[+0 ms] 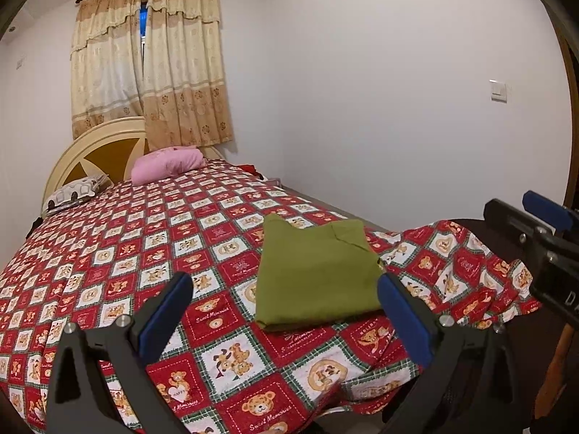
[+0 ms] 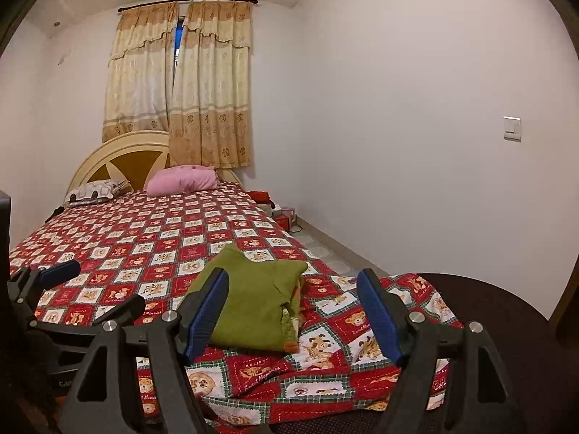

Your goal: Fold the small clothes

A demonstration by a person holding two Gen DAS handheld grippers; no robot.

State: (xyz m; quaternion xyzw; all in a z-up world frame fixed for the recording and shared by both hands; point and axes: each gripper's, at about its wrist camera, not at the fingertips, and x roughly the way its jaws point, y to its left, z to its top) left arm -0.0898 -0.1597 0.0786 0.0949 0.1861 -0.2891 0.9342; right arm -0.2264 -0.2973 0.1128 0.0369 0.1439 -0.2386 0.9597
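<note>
I counted one folded olive-green cloth garment (image 1: 318, 275), lying flat near the foot of the red-and-white checked teddy-bear bedspread (image 1: 152, 253), at centre right of the left wrist view and just left of centre in the right wrist view (image 2: 253, 307); two pillows sat at the far end of the bed in the upper left, one pink rumpled pillow (image 1: 166, 166) and one white pillow with a dark car print (image 1: 74, 193), both before the cream and brown round headboard (image 1: 97, 152); two cream and tan patterned curtains (image 1: 152, 65) hung above; one white wall switch (image 1: 499, 90) showed at the right.

I had two grippers; both pointed somewhat downward toward the bed; no hand showed in either view.

My left gripper (image 1: 286, 322), black with blue pads, stood wide apart low in its frame, holding nothing, its pads clear of the garment; my right gripper (image 2: 293, 314) also stood well open, empty, the garment lying beyond and between its fingers with no pad pressing it.
</note>
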